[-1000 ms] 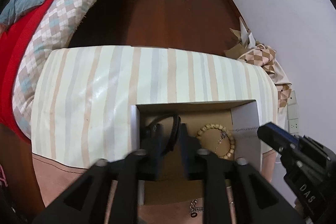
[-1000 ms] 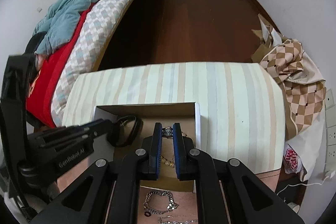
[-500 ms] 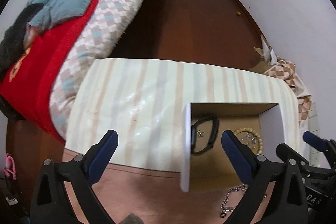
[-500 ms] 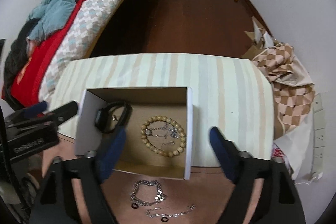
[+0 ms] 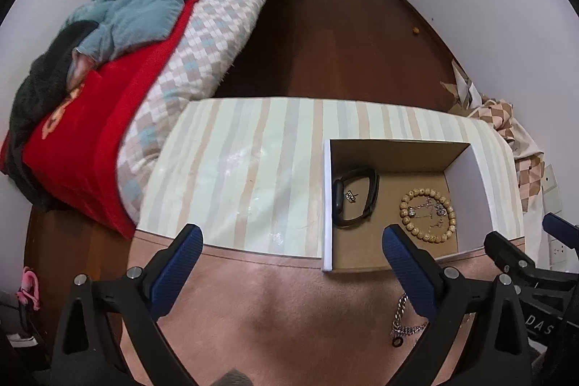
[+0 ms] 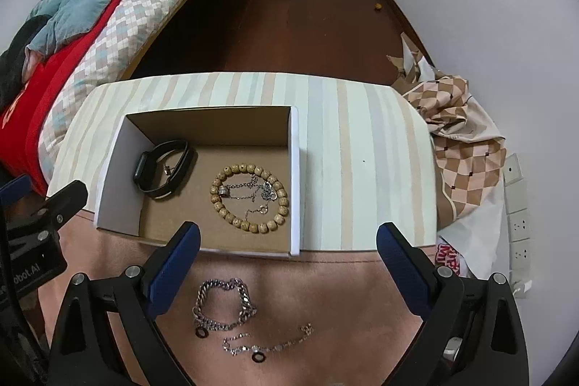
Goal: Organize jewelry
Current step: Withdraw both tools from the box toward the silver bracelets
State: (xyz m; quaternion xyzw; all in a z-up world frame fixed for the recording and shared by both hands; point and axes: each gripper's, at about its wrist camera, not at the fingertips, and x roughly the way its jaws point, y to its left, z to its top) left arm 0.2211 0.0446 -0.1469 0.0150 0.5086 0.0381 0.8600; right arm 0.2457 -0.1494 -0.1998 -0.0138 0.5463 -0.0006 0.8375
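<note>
An open cardboard box (image 6: pixel 295 176) (image 5: pixel 327 205) stands on the striped table. Inside lie a black wristband (image 6: pixel 163 169) (image 5: pixel 356 201) with a small earring (image 5: pixel 350 196) in its loop, and a wooden bead bracelet (image 6: pixel 249 198) (image 5: pixel 429 214) with a thin silver chain (image 6: pixel 253 192) inside it. On the pink cloth in front of the box lie a chunky silver chain bracelet (image 6: pixel 224 306) (image 5: pixel 403 322) and a thin silver necklace (image 6: pixel 267 344). My left gripper (image 5: pixel 291 254) is open and empty, left of the box. My right gripper (image 6: pixel 287 250) is open and empty, above the box's front edge.
The table (image 6: pixel 362 147) has a striped top and a pink cloth (image 5: pixel 271 306) over its near edge. A bed (image 5: pixel 144 67) with red and checked covers stands to the left. A checked cloth heap (image 6: pixel 459 118) lies on the right by the wall. Dark wood floor (image 6: pixel 307 24) lies beyond.
Both grippers have opened and pulled back up from the box. The left one let go of the wristband, the right one left the silver chain inside the bead bracelet.
</note>
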